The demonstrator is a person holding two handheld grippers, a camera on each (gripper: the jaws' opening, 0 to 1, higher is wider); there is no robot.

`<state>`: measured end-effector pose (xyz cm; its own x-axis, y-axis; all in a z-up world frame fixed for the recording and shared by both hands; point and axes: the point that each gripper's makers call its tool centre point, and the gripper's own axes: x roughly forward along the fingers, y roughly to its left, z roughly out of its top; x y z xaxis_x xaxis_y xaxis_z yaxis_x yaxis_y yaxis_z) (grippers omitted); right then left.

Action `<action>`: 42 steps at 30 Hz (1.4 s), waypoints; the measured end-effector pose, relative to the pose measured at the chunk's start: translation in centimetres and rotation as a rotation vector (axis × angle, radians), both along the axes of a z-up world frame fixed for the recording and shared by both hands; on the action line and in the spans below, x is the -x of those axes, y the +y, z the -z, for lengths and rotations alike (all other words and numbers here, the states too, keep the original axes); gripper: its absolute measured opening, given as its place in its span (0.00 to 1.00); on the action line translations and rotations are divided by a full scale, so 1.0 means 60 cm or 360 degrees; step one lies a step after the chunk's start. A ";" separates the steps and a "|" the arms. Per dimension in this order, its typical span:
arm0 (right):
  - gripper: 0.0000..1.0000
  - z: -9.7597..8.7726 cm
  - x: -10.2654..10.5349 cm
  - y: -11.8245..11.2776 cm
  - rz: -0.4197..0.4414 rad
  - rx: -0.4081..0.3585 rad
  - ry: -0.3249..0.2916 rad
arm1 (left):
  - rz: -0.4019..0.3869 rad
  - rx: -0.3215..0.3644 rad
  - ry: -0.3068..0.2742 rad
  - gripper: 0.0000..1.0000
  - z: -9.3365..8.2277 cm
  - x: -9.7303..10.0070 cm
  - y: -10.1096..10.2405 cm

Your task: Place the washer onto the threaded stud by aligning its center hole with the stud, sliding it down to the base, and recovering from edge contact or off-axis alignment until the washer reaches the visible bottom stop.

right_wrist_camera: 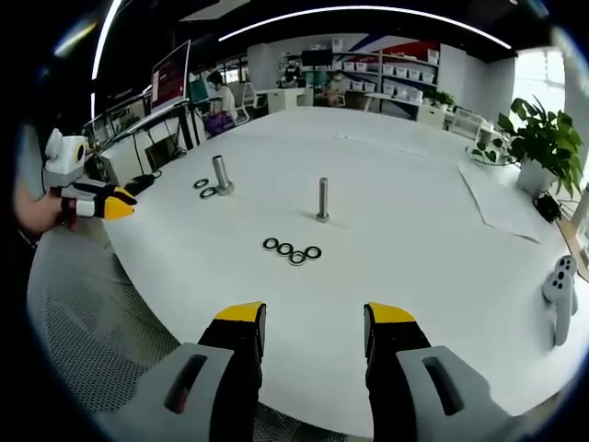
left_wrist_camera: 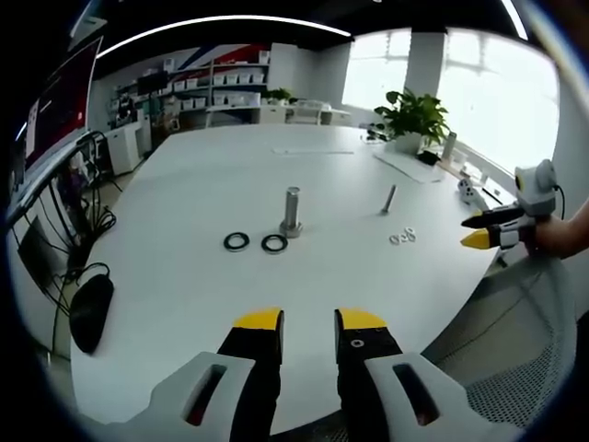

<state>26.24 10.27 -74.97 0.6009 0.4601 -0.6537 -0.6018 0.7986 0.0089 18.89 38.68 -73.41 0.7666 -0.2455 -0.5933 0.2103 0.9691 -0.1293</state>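
Observation:
A thick threaded stud [left_wrist_camera: 292,212] stands upright on the white table [left_wrist_camera: 202,276], with two black washers [left_wrist_camera: 255,242] lying flat just in front of it. A thinner stud [left_wrist_camera: 389,199] stands further right beside several small washers [left_wrist_camera: 402,238]. My left gripper [left_wrist_camera: 309,324] is open and empty, hovering over the near table edge. In the right gripper view the thin stud [right_wrist_camera: 323,200] stands mid-table with several small washers [right_wrist_camera: 292,250] before it; the thick stud [right_wrist_camera: 221,174] and its washers [right_wrist_camera: 204,188] are further left. My right gripper [right_wrist_camera: 315,318] is open and empty.
The other gripper [left_wrist_camera: 486,230] comes in from the right, held by a hand; the left one [right_wrist_camera: 101,203] shows at the left of the right gripper view. A potted plant [left_wrist_camera: 411,118], papers [right_wrist_camera: 504,201], a white controller [right_wrist_camera: 560,285] and a black mouse [left_wrist_camera: 90,311] sit around.

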 end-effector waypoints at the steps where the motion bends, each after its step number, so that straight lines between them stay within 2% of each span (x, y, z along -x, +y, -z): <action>1: 0.46 0.000 0.000 0.000 0.0001 -0.0003 0.0001 | -0.0001 -0.0001 -0.0001 0.20 0.000 0.000 0.000; 33: 0.46 0.000 -0.001 0.000 0.0007 -0.0011 -0.0001 | -0.0008 -0.0023 0.0000 0.18 0.002 0.000 0.004; 42: 0.45 -0.002 -0.001 0.000 0.0015 -0.0029 -0.0002 | -0.0006 -0.0031 0.0024 0.18 0.006 0.001 0.004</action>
